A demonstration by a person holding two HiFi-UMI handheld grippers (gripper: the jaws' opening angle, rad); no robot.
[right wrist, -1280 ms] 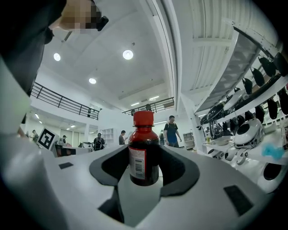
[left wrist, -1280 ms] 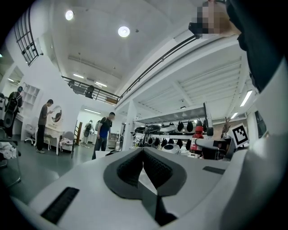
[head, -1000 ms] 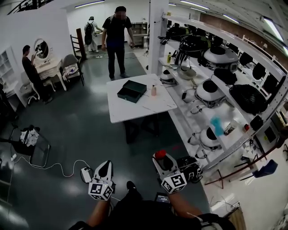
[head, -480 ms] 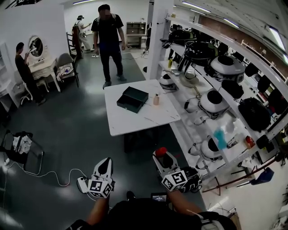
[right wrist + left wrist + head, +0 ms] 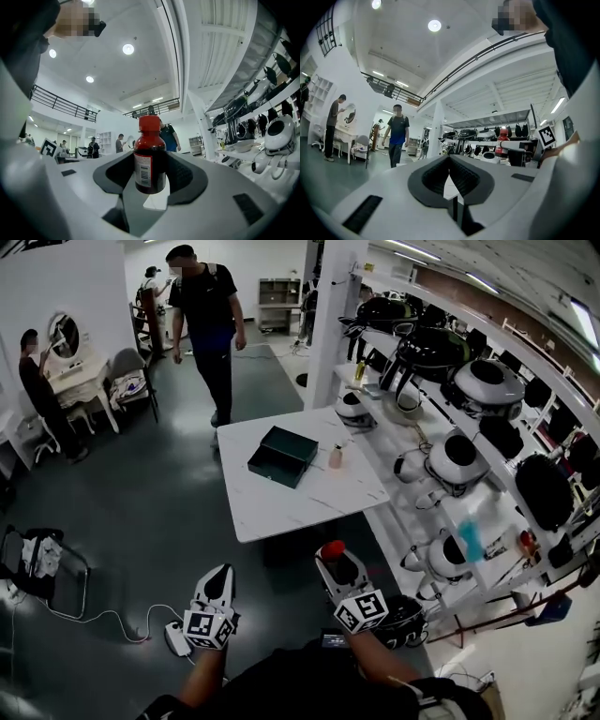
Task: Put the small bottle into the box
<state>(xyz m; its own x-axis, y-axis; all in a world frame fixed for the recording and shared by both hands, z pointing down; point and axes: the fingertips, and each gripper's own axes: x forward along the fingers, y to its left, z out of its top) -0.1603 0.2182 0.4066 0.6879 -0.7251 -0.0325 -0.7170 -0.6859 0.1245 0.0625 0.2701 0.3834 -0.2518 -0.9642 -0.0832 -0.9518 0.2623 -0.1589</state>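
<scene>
Standing upright, cap up, the small bottle (image 5: 150, 157) is clamped in the right gripper (image 5: 337, 568); left gripper (image 5: 217, 579) fingers closed.

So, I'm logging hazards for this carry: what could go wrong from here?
1. The right gripper pinches the dark red, red-capped bottle only low on its body; it may tip out.
2. The dark green flat box on the white table looks closed, so the drop could be blocked.
3. A person in a dark shirt stands near that table.
</scene>
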